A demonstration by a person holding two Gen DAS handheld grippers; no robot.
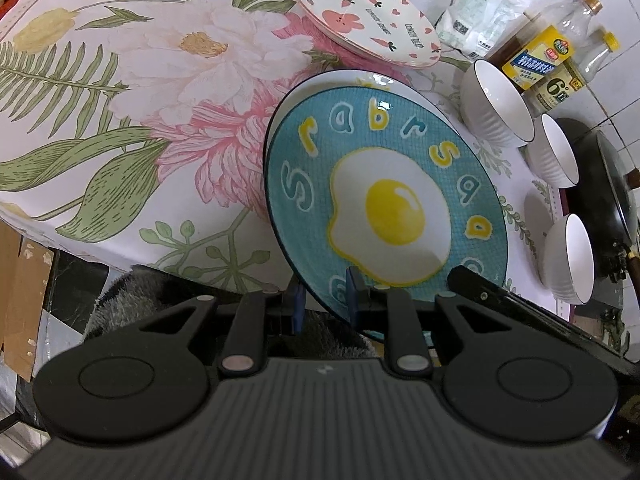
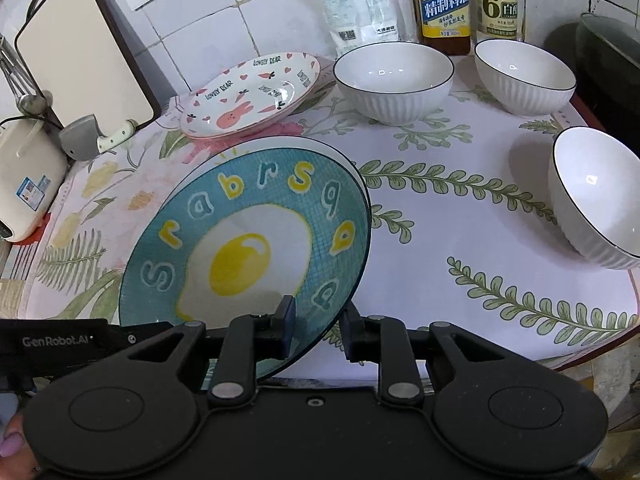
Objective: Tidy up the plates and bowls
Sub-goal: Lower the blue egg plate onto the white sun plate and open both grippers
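A blue plate with a fried-egg print [image 1: 384, 184] [image 2: 248, 240] is held tilted above the flowered tablecloth. My left gripper [image 1: 324, 300] is shut on its near rim. My right gripper [image 2: 316, 320] grips the same rim from the other side, fingers on either face. A second plate's pale rim [image 1: 344, 78] [image 2: 288, 142] shows just behind the blue one. A white rabbit-print plate [image 1: 368, 16] [image 2: 252, 92] lies at the back. Three white ribbed bowls [image 2: 394, 80] [image 2: 524, 74] [image 2: 596, 196] stand to the right, also in the left wrist view [image 1: 498, 104] [image 1: 554, 152] [image 1: 570, 258].
Two sauce bottles [image 2: 444, 4] [image 2: 496, 0] and a white packet [image 2: 356, 4] stand against the tiled wall. A black wok [image 1: 604, 200] sits at the far right. A cutting board [image 2: 84, 48], knife holder [image 2: 80, 136] and white appliance [image 2: 28, 184] stand at left.
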